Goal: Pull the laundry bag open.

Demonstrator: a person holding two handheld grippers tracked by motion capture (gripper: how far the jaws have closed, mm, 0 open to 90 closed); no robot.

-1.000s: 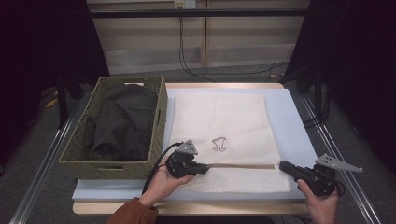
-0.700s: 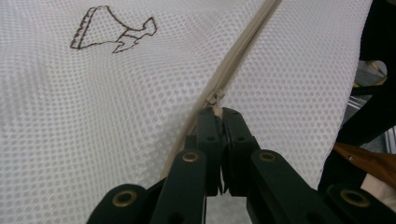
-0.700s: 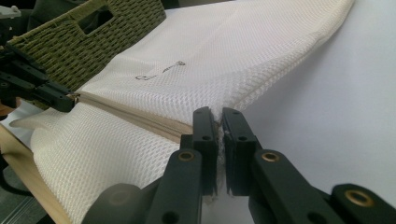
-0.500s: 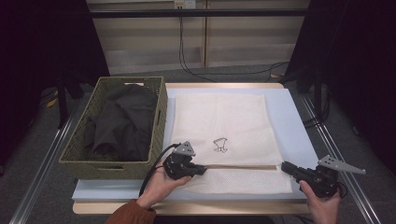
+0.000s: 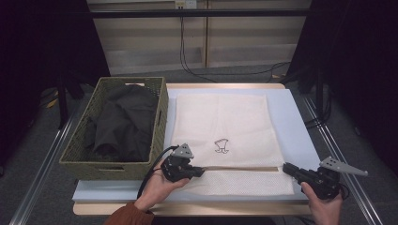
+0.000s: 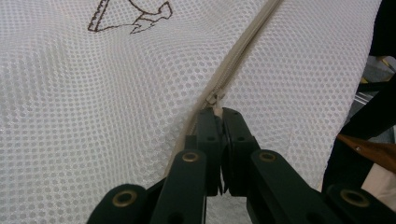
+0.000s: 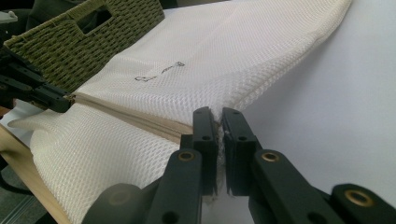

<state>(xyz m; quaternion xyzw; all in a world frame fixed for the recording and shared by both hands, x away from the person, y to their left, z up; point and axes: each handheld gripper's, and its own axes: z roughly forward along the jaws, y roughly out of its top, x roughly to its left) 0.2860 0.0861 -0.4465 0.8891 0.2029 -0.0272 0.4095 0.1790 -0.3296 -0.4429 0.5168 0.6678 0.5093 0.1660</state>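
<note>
Pinching fingers (image 6: 219, 116) on zipper pull (image 6: 212, 99)

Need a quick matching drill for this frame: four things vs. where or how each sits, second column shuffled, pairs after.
Things:
1. left gripper
2. right gripper
3. dark clothing
4. woven basket

Places or states:
A. piled inside the basket
B. shut on the mesh bag's right edge, at the zipper's end
C. at the table's left side, beside the bag
D. shut on the zipper pull

Pairs: 1-D, 2-B, 3-A, 4-C
</note>
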